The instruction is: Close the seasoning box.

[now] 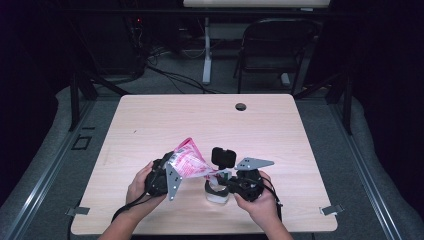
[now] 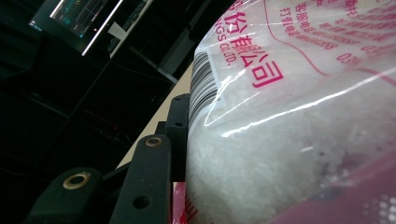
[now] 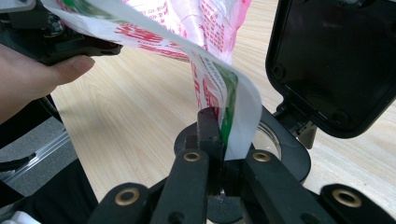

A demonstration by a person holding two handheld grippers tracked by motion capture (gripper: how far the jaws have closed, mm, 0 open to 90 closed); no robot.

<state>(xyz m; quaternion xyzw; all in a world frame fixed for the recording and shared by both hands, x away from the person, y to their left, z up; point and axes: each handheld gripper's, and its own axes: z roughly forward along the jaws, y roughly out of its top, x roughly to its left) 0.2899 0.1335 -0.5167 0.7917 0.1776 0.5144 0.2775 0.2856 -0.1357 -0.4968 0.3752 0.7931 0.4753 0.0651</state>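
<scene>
red "份有限公司" and barcode on bag [image 2: 299,116]

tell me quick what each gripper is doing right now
left gripper: shut on the bag
right gripper: shut on the bag's corner

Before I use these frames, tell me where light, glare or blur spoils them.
High view: table lit evenly, surroundings nearly black, image soft. Left gripper view: bag so close that its print blurs, with bright glare streaks across the plastic; background dark. Right gripper view: well lit, bag edge and jaws sharp, black lid shows little detail.

Bright tabletop [image 1: 150,125], dark surroundings, glare on close bag [image 2: 299,116].
</scene>
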